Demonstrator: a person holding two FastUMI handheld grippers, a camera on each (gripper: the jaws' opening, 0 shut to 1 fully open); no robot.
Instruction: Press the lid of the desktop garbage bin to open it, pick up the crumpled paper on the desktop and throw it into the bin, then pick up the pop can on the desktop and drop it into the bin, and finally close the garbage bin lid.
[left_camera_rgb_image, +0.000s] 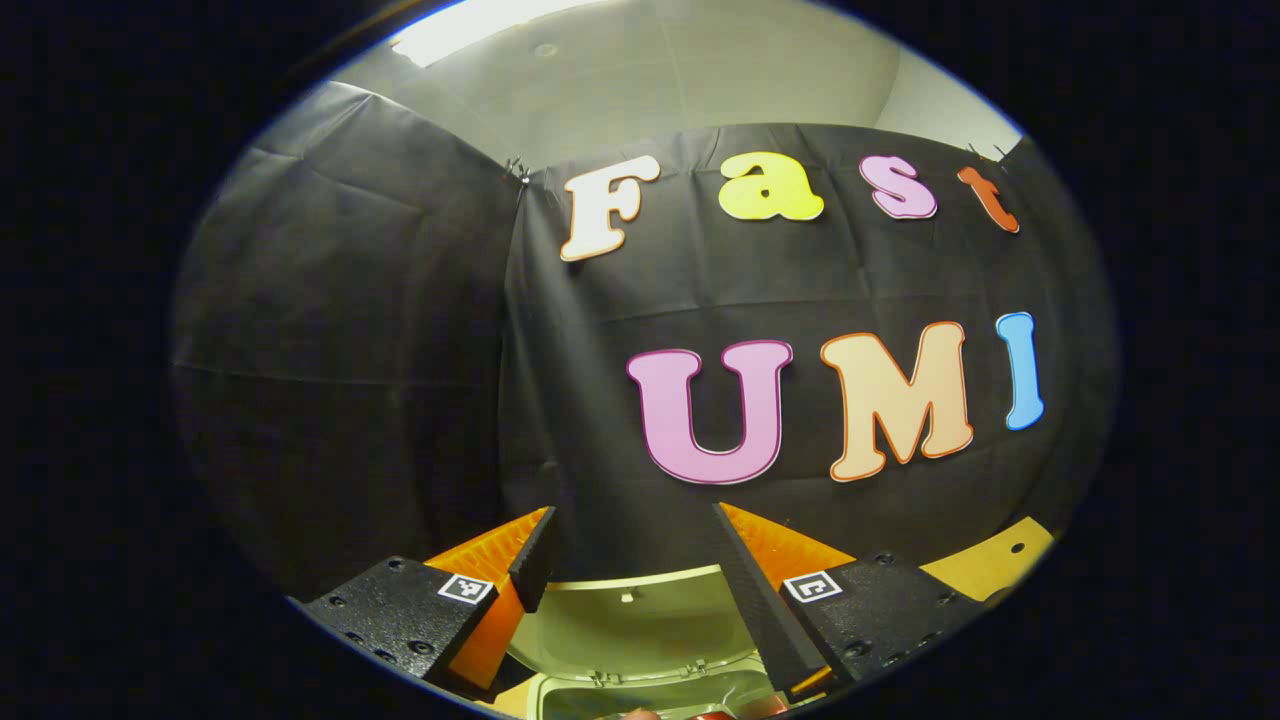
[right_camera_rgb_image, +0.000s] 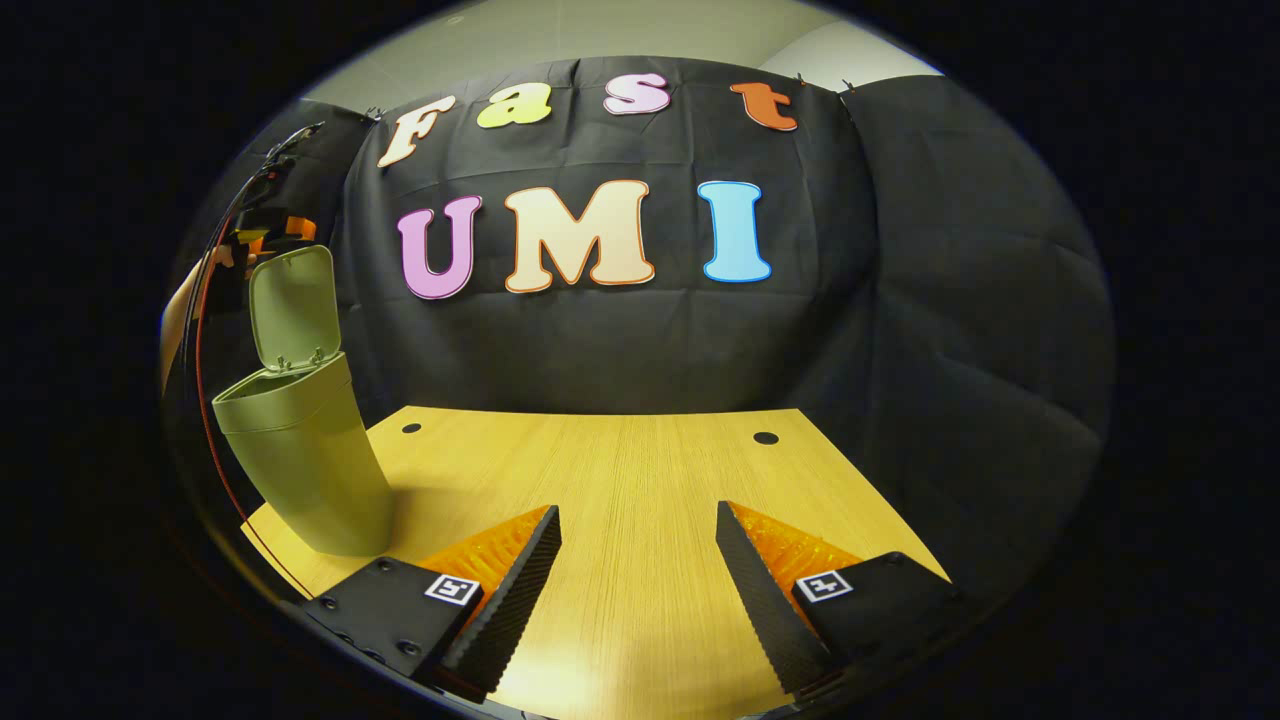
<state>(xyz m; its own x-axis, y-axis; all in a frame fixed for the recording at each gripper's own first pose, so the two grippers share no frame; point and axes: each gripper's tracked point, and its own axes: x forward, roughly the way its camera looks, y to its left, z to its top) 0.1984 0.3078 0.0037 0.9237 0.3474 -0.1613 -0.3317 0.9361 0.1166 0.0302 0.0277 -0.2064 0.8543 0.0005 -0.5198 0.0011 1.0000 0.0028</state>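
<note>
— Two things first: where's the garbage bin (right_camera_rgb_image: 305, 455), and is its lid (right_camera_rgb_image: 292, 310) up?

— I see it at the left end of the desk (right_camera_rgb_image: 640, 480) in the right gripper view, standing upright with the lid hinged open and tilted back. In the left gripper view I'm looking down into its mouth, right under my left gripper (left_camera_rgb_image: 632, 560); something reddish and shiny sits at the rim there, too cropped for me to name.

— Your jaws?

— Left jaws released, spread wide above the open bin, grasping nothing. Right gripper (right_camera_rgb_image: 638, 560) likewise: jaws spread wide over bare desk, touching nothing, well apart from the bin.
</note>
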